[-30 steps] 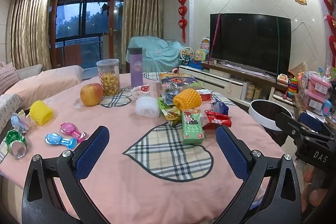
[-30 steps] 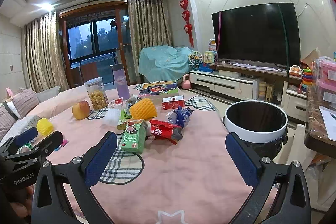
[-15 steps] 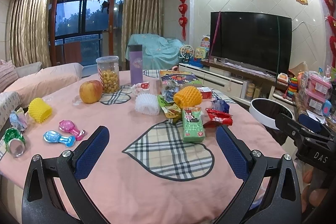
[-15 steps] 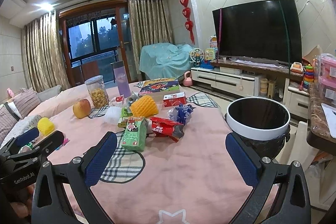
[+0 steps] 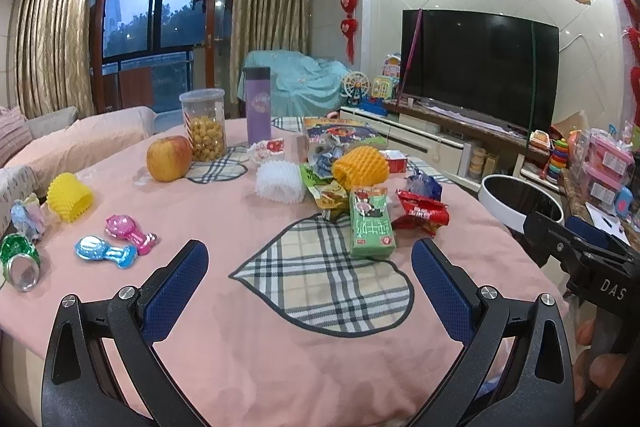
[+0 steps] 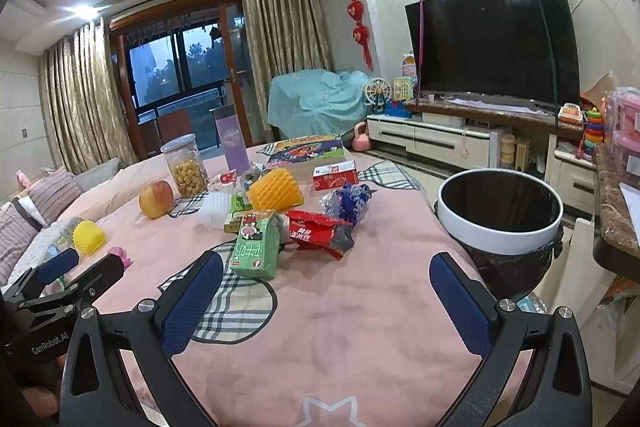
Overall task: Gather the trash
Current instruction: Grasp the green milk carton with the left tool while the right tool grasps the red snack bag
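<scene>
Progress, judged from the present layout: no collection has begun. All visible litter lies on the pink tablecloth, and neither tool holds anything.

Left gripper: fingers spread wide, empty, held low over the near edge of the table. To its far left sit a yellow foam fruit net and two foil wrappers, blue and pink. Ahead and slightly left stand an apple, a clear jar partly filled with yellow balls, and a purple flask; these do not read as trash. Ahead and right of centre lies the main litter cluster: a white foam net, an orange foam net, a green drink carton and a red snack wrapper, lying close together, some touching.

Right gripper: fingers spread wide, empty. The green drink carton lies just ahead of its left finger, with the red snack wrapper and a blue wrapper beyond it.

Containers: the trash bin, white-rimmed with a black liner, stands off the table edge, ahead and right of the right gripper. Its visible interior is dark; no contents can be made out.

Remaining: each piece of litter needs to be picked up and put in the bin.
</scene>
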